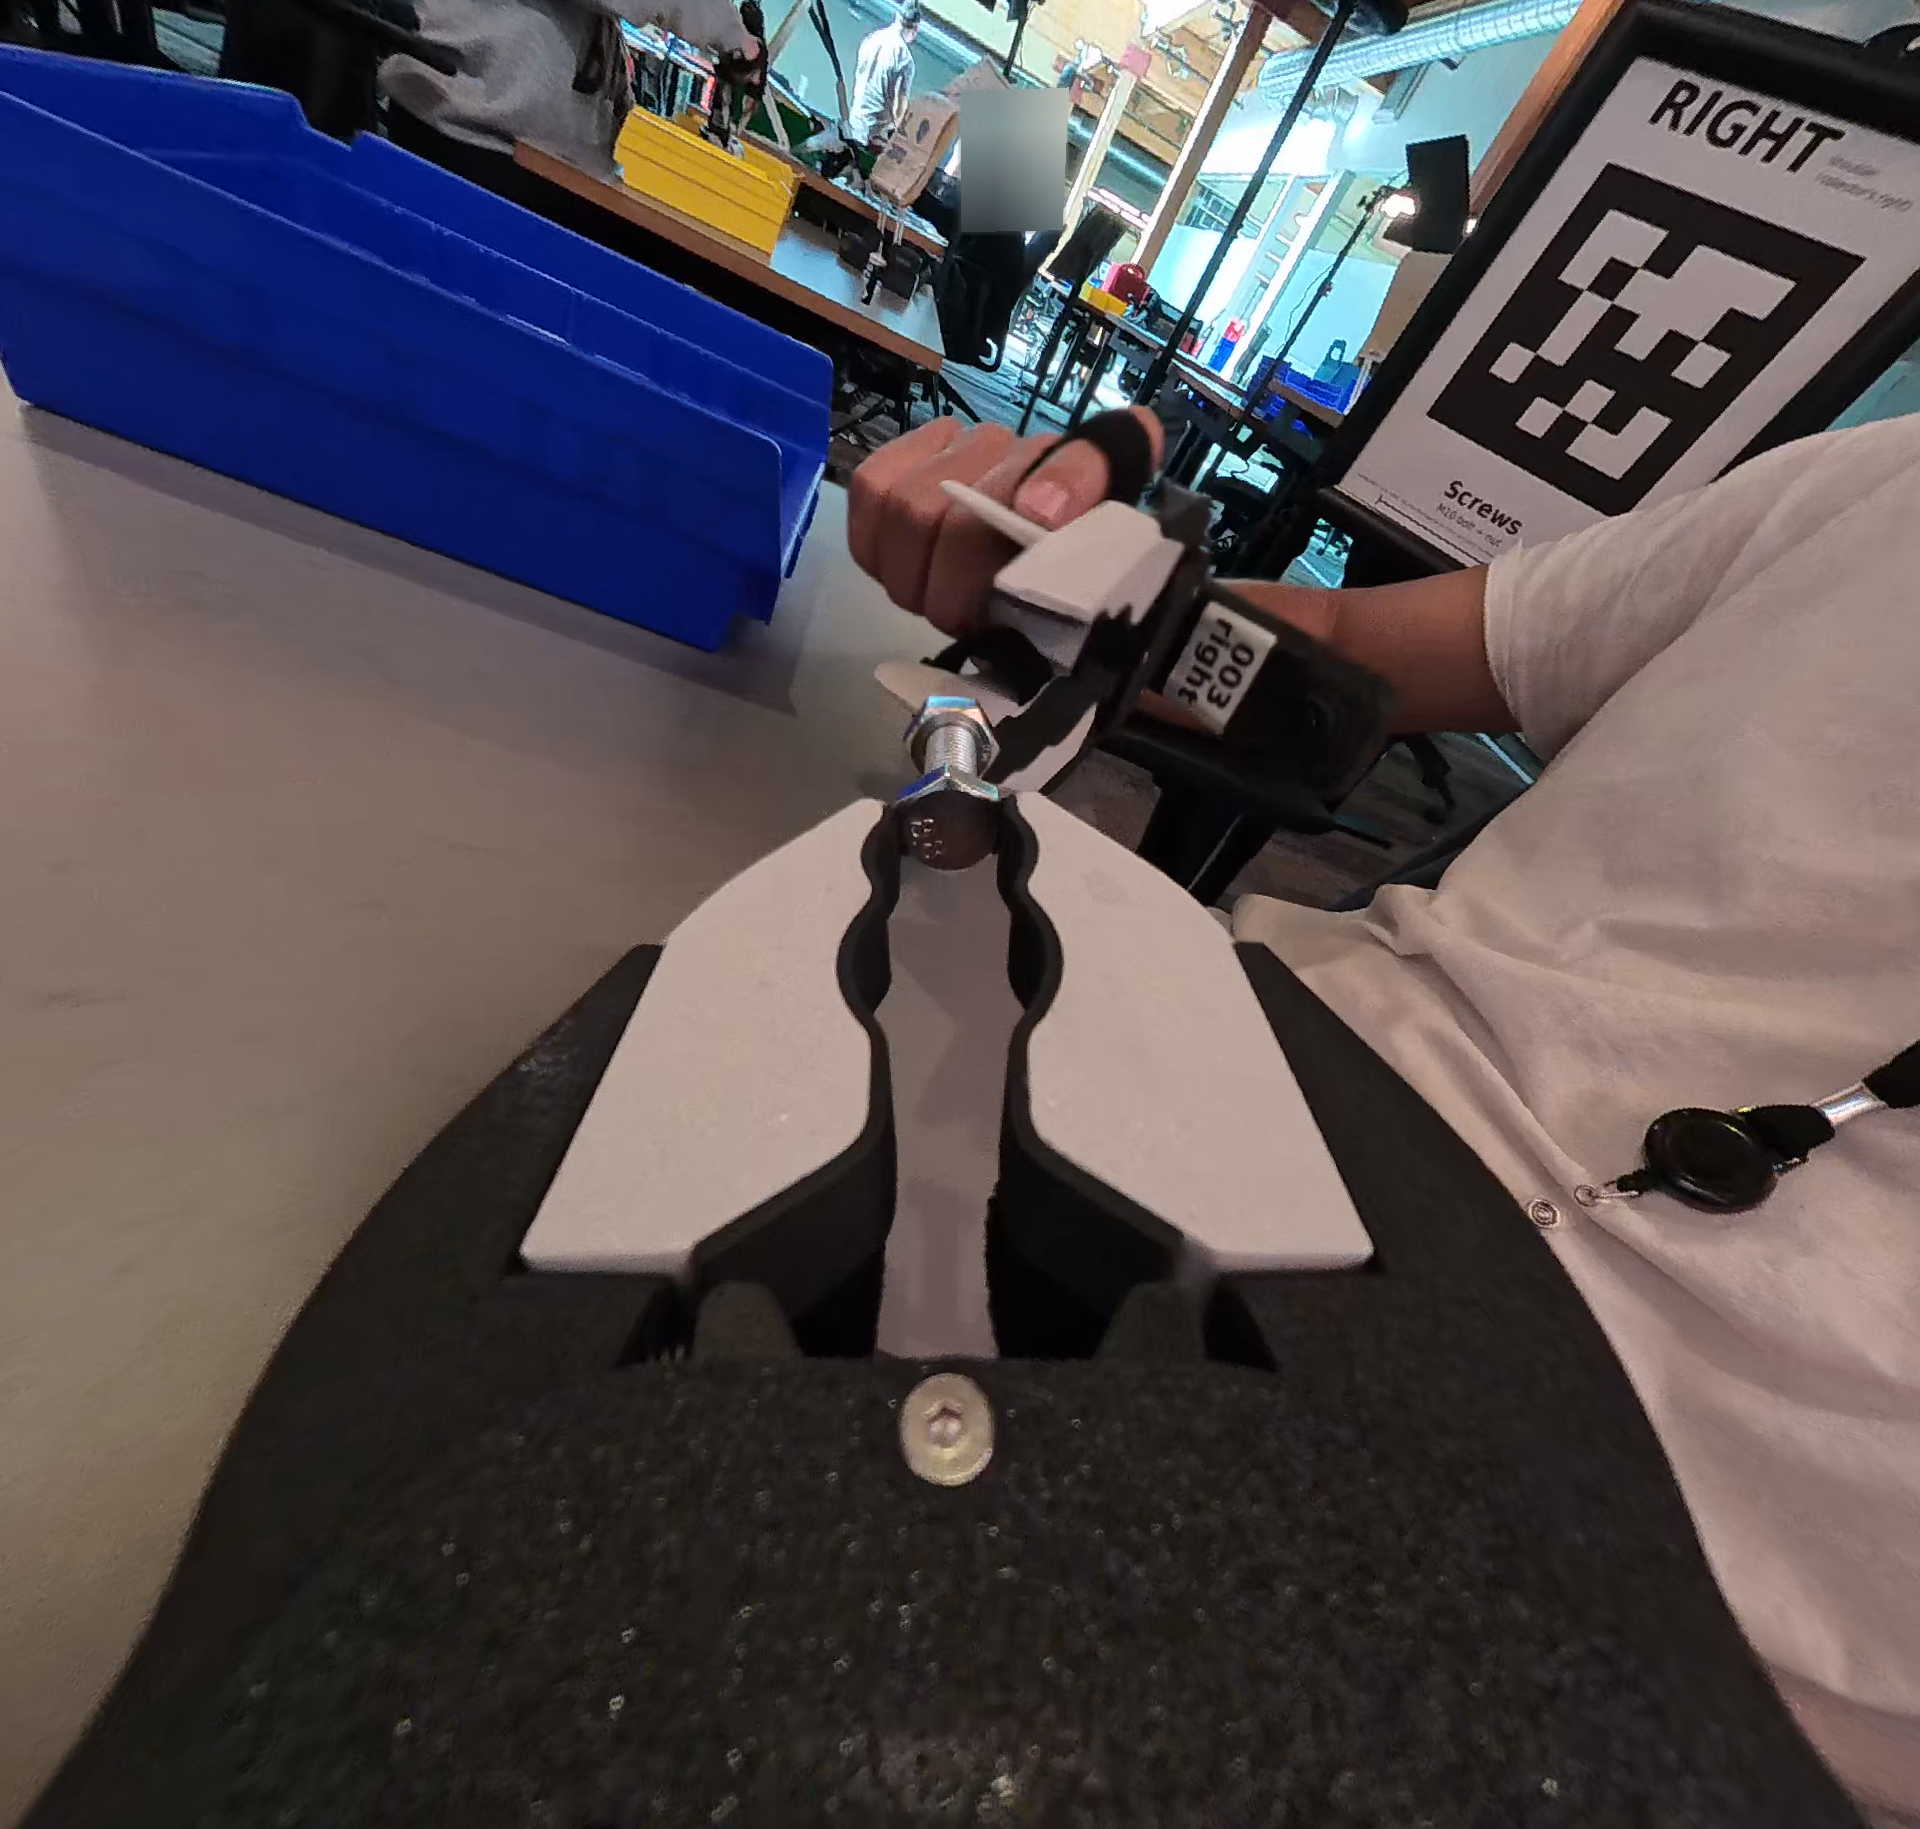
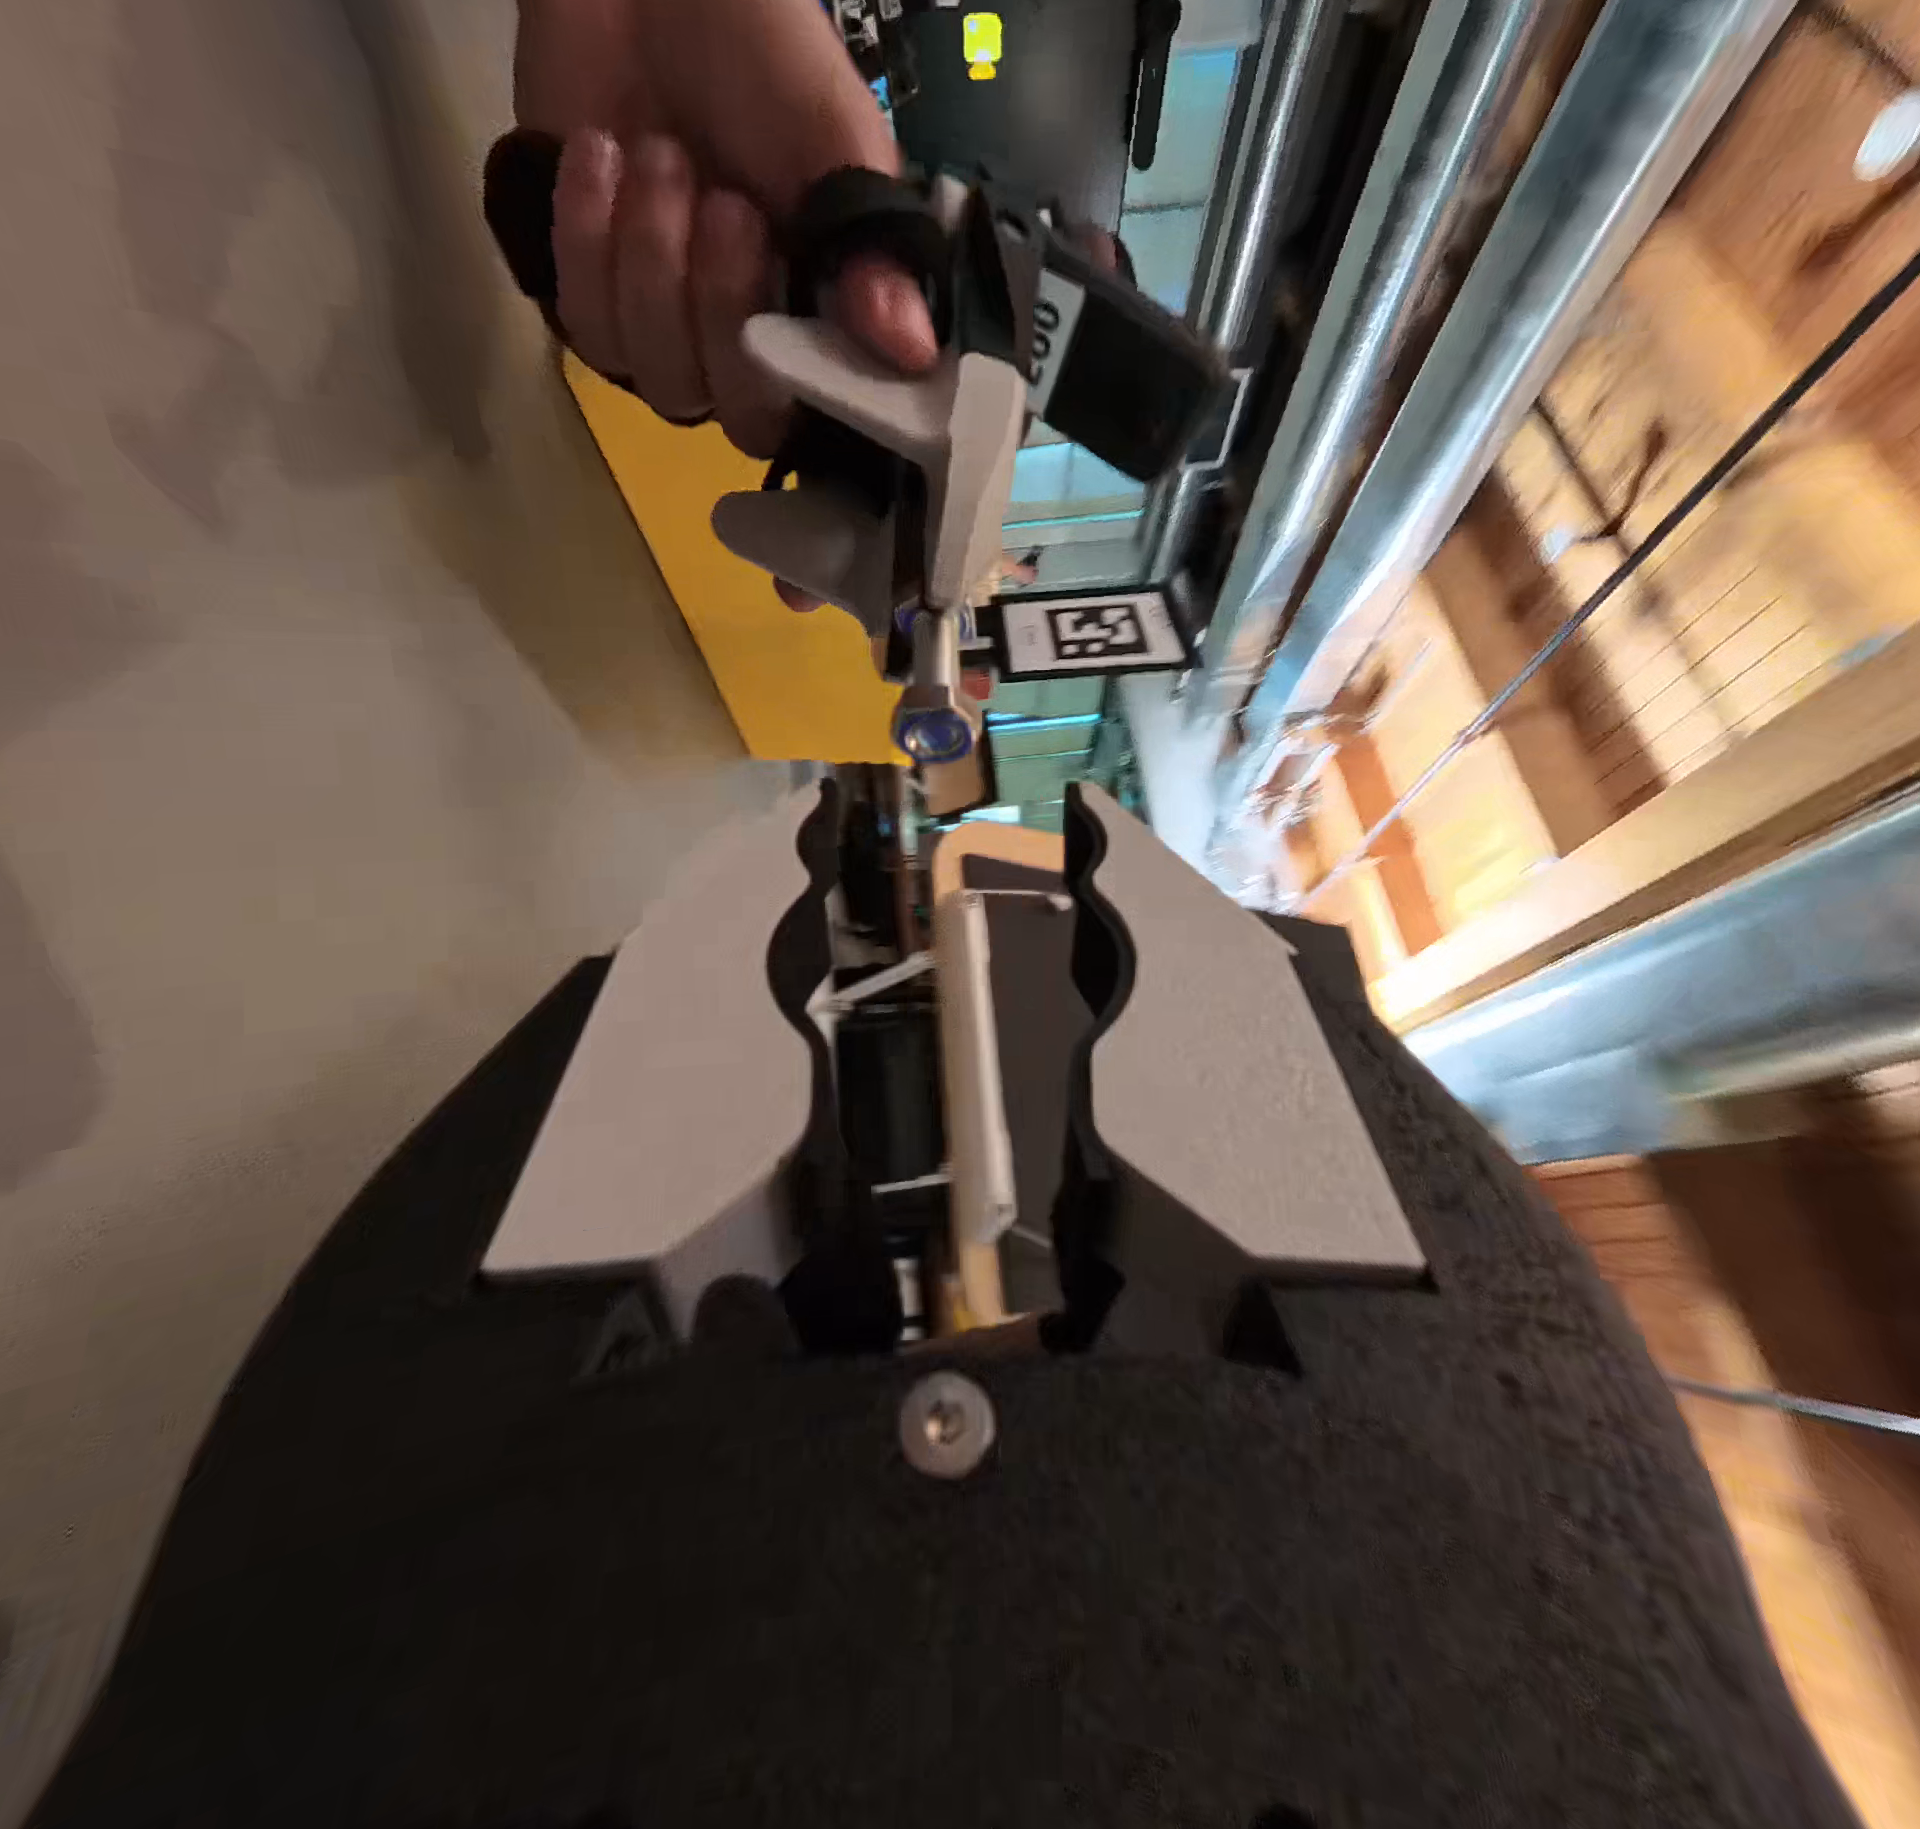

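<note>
One bolt (image 1: 943,792), one nut (image 1: 951,717), two bins (image 1: 416,345).

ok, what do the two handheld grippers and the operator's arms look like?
Both grippers have pale grey wedge fingers with wavy black rubber pads on a speckled black body with a silver screw. The right one carries a white label. The thumb wears a black strap; white short sleeve.

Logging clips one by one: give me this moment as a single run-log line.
left gripper: shut on silver hex bolt head | silver nut: on thread | right gripper: open, beside nut | blue bin: on table

Bright indoor light, fisheye-warped edges, right wrist view blurred, perhaps by motion
</note>
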Available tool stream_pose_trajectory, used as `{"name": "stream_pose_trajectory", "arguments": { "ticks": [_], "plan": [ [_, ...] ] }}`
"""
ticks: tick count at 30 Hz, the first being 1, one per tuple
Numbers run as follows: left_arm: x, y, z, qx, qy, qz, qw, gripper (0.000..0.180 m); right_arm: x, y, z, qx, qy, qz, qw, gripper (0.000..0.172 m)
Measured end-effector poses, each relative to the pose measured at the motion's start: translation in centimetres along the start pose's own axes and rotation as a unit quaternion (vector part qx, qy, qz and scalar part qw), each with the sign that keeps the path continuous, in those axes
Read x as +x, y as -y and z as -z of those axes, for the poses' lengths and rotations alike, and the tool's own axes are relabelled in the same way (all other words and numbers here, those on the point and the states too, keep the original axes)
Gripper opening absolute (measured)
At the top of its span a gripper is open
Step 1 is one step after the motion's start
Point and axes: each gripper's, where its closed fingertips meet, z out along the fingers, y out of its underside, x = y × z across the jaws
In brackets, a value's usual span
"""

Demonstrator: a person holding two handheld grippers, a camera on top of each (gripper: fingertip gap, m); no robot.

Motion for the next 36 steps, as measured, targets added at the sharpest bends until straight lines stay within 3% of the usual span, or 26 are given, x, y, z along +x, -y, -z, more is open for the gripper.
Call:
{"name": "stream_pose_trajectory", "arguments": {
  "ticks": [6,9,12,14,16,18,20,24,25,26,27,28,30,32,34,36],
  "plan": [
    [0.8,-0.4,-1.0,-0.012,-0.021,0.009,1.000,0.017,-0.9,0.3,-0.9,-0.017,-0.019,0.123,0.992,0.040],
    [1.0,-0.4,-1.4,-0.014,-0.027,0.016,0.999,0.017,-0.2,0.6,-0.8,-0.011,-0.045,0.135,0.990,0.019],
    [0.9,-0.6,-1.5,-0.018,-0.024,0.013,0.999,0.017,-0.6,0.5,-0.8,-0.010,-0.012,0.042,0.999,0.019],
    [0.8,-0.8,-1.6,-0.025,-0.018,0.003,1.000,0.017,-1.1,0.5,-0.7,-0.004,0.031,-0.083,0.996,0.019],
    [0.8,-0.8,-1.6,-0.024,-0.014,-0.008,1.000,0.017,-1.3,0.6,-0.7,0.010,0.085,-0.259,0.962,0.019],
    [0.8,-0.5,-1.5,-0.019,-0.008,-0.017,1.000,0.017,-1.5,0.9,-0.8,0.036,0.145,-0.449,0.881,0.018],
    [0.7,-0.3,-1.3,-0.014,-0.002,-0.025,1.000,0.017,-1.3,1.1,-0.9,0.067,0.201,-0.602,0.770,0.018],
    [0.7,0.7,-0.9,0.015,0.005,-0.031,0.999,0.017,0.2,1.5,-1.5,0.130,0.264,-0.825,0.482,0.019],
    [0.9,1.1,-0.7,0.026,-0.002,-0.028,0.999,0.017,0.9,1.7,-1.6,0.156,0.267,-0.848,0.431,0.021],
    [0.9,1.3,-0.5,0.034,-0.004,-0.024,0.999,0.017,1.5,1.7,-1.6,0.180,0.259,-0.858,0.406,0.031],
    [0.8,1.5,-0.3,0.038,-0.002,-0.022,0.999,0.017,1.8,1.6,-1.7,0.188,0.249,-0.861,0.402,0.041],
    [0.6,1.5,-0.2,0.040,0.001,-0.020,0.999,0.017,1.7,1.5,-1.8,0.184,0.239,-0.854,0.424,0.049],
    [0.6,1.5,0.1,0.043,0.000,-0.014,0.999,0.017,0.9,1.1,-1.9,0.150,0.221,-0.811,0.520,0.053],
    [0.5,1.6,0.3,0.046,-0.001,-0.007,0.999,0.017,-0.5,0.5,-1.9,0.096,0.196,-0.718,0.661,0.058],
    [0.5,1.6,0.3,0.046,-0.007,0.004,0.999,0.017,-2.2,-0.7,-1.9,0.028,0.165,-0.561,0.811,0.065],
    [0.3,1.2,0.2,0.037,-0.012,0.016,0.999,0.017,-2.2,-1.6,-1.6,-0.008,0.099,-0.393,0.914,0.064]
  ]
}}
